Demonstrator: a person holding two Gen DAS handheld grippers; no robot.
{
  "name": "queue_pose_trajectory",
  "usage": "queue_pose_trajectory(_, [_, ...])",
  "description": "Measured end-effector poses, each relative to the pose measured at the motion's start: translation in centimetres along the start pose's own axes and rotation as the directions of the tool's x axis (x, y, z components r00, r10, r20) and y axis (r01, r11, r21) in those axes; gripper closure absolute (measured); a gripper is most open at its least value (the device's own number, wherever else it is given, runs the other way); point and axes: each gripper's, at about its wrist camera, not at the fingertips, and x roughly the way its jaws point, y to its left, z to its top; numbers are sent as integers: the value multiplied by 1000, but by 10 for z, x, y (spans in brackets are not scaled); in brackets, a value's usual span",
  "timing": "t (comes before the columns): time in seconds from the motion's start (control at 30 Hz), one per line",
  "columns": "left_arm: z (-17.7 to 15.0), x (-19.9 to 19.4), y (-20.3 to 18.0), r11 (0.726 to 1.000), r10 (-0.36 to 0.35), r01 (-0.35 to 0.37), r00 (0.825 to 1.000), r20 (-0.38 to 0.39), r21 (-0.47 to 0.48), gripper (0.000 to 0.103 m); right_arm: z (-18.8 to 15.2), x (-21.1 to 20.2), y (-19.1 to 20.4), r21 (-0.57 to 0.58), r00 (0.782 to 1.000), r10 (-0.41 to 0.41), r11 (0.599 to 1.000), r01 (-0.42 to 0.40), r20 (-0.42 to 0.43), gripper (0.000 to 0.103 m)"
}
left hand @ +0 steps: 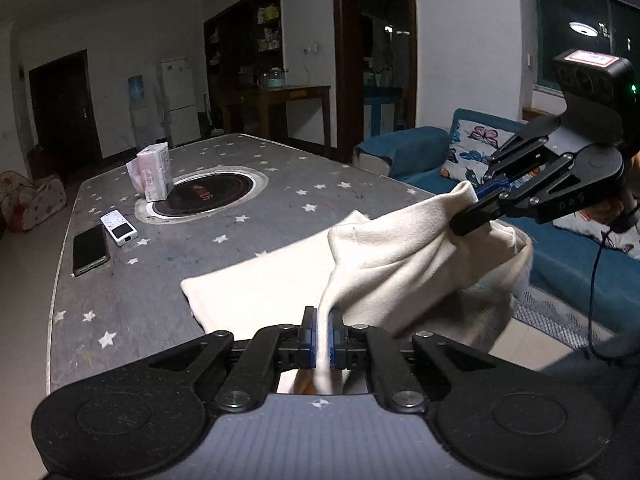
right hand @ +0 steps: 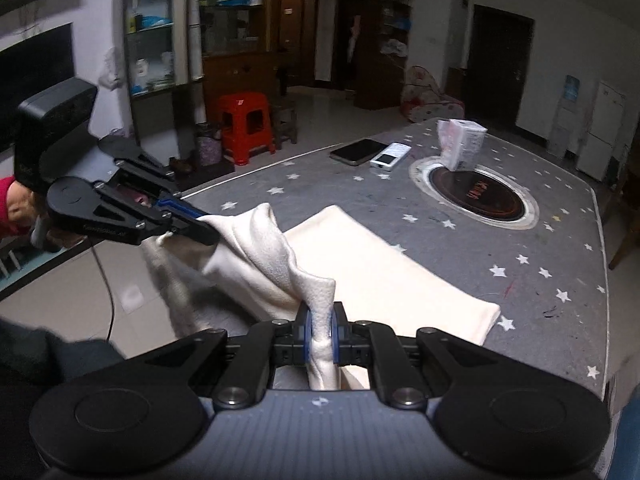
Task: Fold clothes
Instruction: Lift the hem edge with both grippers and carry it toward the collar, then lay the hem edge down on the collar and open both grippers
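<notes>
Two grippers pinch the cream garment (left hand: 384, 256): your left gripper (left hand: 323, 334) is clamped on one bunched edge, and your right gripper (right hand: 320, 330) is clamped on another. You hold its near part raised above the star-patterned table (left hand: 132, 292), while the far part lies flat there. Farther off sit a phone (left hand: 90, 249), a white remote (left hand: 119, 227) and a tissue pack (left hand: 154, 172).

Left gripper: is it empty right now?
No, the left gripper is shut on a fold of the cream garment, lifted off the table.
</notes>
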Motion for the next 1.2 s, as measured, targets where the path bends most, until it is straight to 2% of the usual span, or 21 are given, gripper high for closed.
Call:
queue_pose_trajectory(0.17, [20,22,24,1000,19,-20,1000,17,8,97,19,18,-27,47,1000,-28,999,27,15,95])
queue_pose_trajectory(0.4, [38,72,58,999,40,-40,999,-31,1,97,37,65,-68,110,998,-64,992,64,-1,95])
queue_pose_trajectory(0.63, [48,124,87,997,56,-61,995,-83,-57,97,40,109,-104,204,994,-103,973,106,-26,95])
queue_pose_trajectory(0.83, [46,162,96,990,117,-126,985,-128,-67,97,39,146,-120,242,989,-138,959,145,-47,94])
queue_pose_trajectory(1.07, [46,188,106,981,156,-171,976,-151,-92,97,34,179,-131,279,983,-169,943,182,-70,92])
queue_pose_trajectory(1.2, [46,202,109,977,173,-191,970,-169,-96,93,29,192,-144,330,978,-186,921,207,-95,88])
